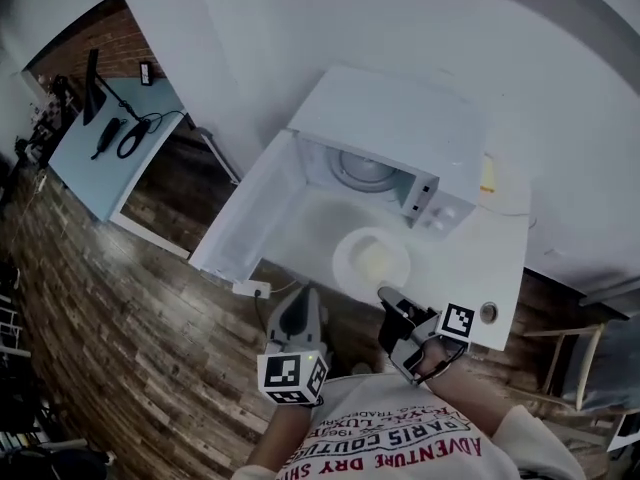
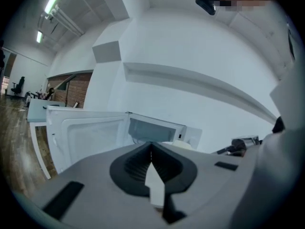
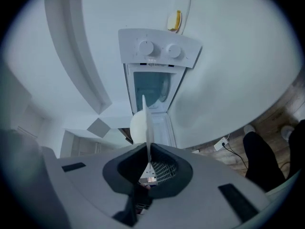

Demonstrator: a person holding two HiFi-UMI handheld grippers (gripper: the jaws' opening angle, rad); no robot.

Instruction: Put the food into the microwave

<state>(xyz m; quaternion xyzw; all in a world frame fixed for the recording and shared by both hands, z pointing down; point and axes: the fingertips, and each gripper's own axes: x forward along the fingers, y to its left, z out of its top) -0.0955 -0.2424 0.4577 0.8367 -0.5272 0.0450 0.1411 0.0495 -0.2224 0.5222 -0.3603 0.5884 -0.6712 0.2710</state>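
Note:
The white microwave (image 1: 400,133) stands on a white table (image 1: 495,268), its door (image 1: 250,218) swung open to the left and the cavity (image 3: 151,87) lit and bare. My right gripper (image 1: 386,298) is shut on the near rim of a white plate (image 1: 370,260) carrying pale yellow food, held just in front of the opening. The right gripper view shows that plate (image 3: 138,125) edge-on, pinched between the jaws of the right gripper (image 3: 147,149). To the left, level with the door's front edge, my left gripper (image 1: 297,306) is shut and holds nothing. The open door (image 2: 86,137) shows in its view.
A small yellow object (image 1: 487,176) lies on top of the microwave at its right. A white plug block (image 1: 250,289) with a cable sits on the wooden floor below the door. A light blue desk (image 1: 120,138) stands far left, a chair (image 1: 575,353) at right.

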